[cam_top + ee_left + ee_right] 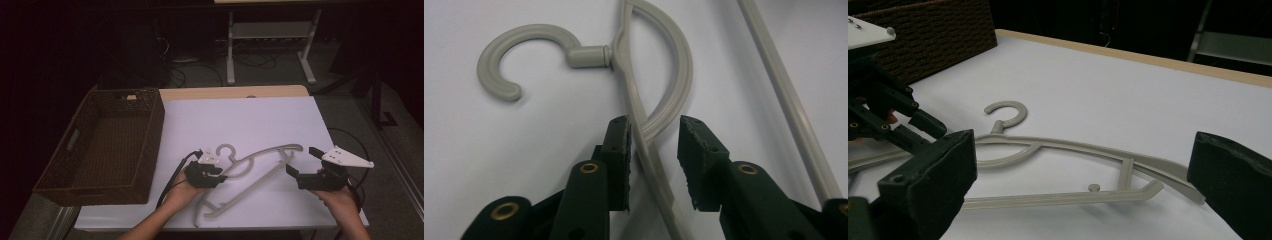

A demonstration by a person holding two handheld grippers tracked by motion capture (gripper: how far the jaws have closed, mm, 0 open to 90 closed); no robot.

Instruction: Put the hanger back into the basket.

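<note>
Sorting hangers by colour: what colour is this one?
Light grey hanger, plain, clearest in the left gripper view.

From above, my white counter (260, 125) is the one lit patch; the room behind it sinks into near black, and the picture is soft and grainy. The woven basket (102, 145) reads dark, its weave barely resolved. Along my left jaws the light is even and cool, the grey hanger (634, 75) sharp, its shadow faint and close beneath it. Along my right jaws the near pads are large and blurred, while the hanger beyond stays fairly crisp.
</note>
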